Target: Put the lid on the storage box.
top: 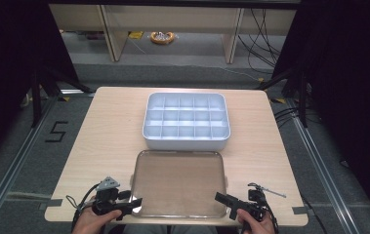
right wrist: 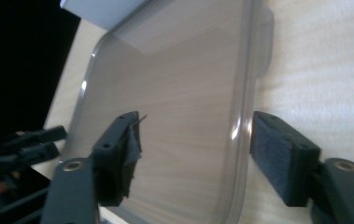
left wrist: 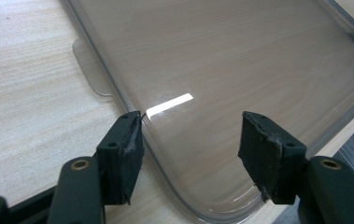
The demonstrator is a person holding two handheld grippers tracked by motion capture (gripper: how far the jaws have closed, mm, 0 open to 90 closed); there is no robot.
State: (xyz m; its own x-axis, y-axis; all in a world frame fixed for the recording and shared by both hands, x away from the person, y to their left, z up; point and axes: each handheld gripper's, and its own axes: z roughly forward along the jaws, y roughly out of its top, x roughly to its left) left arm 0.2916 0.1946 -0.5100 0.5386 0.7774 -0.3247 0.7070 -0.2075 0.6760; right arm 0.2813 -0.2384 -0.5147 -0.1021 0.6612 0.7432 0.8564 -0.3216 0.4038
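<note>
The clear lid [top: 178,183] lies flat on the table [top: 99,136], just before the divided grey box [top: 186,120]. We have the left gripper [top: 134,204] and right gripper [top: 223,200] at its near corners, jaws parted astride the rim (pinching nothing yet). Next, we judge, both must close evenly, then lift level.

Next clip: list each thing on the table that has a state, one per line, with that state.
Clear lid: off the box, lying flat on the table just in front of it.
Compartment box: uncovered, compartments look empty.
Left hand-held gripper: jaws open, straddling the lid's near left corner, not clamped.
Right hand-held gripper: jaws open, straddling the lid's right edge, not clamped.
</note>
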